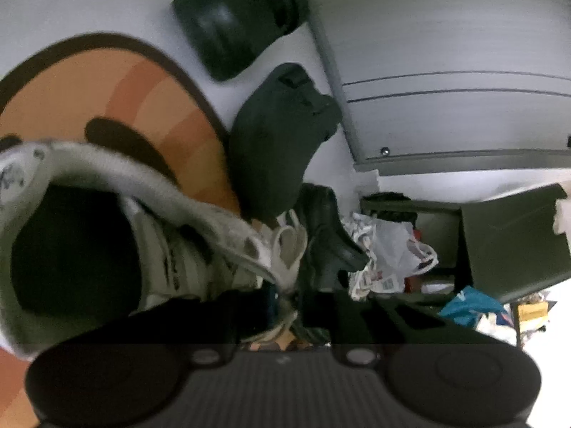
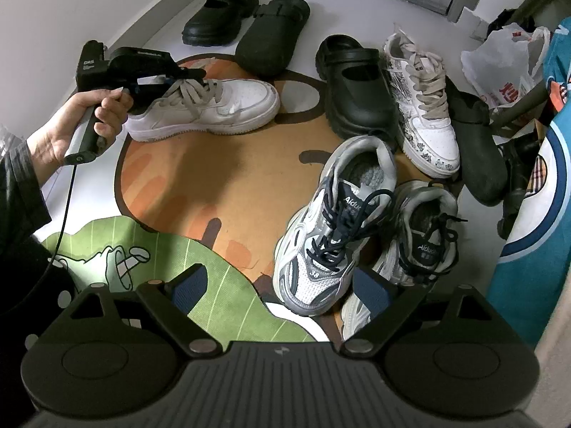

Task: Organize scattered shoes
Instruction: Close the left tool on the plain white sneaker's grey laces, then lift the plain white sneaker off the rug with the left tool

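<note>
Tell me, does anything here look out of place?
Yes. The shoes are unpaired: the plain white sneaker, gripped at its laces by the left claw, lies sideways, far from the patterned white sneaker, with a black clog between them.

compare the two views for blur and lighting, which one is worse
The left wrist view is worse: dim and motion-smeared, with the white sneaker filling the near frame out of focus. The right wrist view is bright and sharp, laces and the mat print crisp, with fisheye bending at the edges and dark corners.

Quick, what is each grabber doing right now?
Left gripper: closed on the white sneaker.
Right gripper: open, holding nothing.
</note>
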{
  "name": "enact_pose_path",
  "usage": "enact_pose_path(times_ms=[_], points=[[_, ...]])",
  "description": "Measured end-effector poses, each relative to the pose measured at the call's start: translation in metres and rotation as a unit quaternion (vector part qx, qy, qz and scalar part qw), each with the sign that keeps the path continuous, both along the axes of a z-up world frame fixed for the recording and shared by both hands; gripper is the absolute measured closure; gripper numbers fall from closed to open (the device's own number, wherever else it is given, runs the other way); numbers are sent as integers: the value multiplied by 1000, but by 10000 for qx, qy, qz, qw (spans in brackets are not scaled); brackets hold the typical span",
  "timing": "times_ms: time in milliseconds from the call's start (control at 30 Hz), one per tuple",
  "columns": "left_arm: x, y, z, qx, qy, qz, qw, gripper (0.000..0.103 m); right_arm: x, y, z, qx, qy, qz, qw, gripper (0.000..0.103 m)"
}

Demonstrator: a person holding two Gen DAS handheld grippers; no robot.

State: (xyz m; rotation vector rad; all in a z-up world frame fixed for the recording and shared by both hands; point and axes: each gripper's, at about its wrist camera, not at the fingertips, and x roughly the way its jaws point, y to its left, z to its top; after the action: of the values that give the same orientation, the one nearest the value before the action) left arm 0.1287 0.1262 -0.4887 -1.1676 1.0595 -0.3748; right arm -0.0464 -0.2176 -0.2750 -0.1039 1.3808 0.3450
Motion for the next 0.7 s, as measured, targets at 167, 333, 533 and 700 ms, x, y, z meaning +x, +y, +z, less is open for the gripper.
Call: enact_pose_path(times_ms=[167,333,533,700], points=[[0,4,-3,-208,86,68,9997,92,-1,2,1,-20,-16,24,10000,11],[-1,7,14,-118,-339,147,9992,92,-2,3,0,-34,-27,43,10000,11],[-2,19,26,-151,-544,249,9981,92,-4,3,1,-53,-51,50,10000,11],[-3,22,39,-206,-760,144,9968,92,-2,9,0,-105,-106,136,9998,11]])
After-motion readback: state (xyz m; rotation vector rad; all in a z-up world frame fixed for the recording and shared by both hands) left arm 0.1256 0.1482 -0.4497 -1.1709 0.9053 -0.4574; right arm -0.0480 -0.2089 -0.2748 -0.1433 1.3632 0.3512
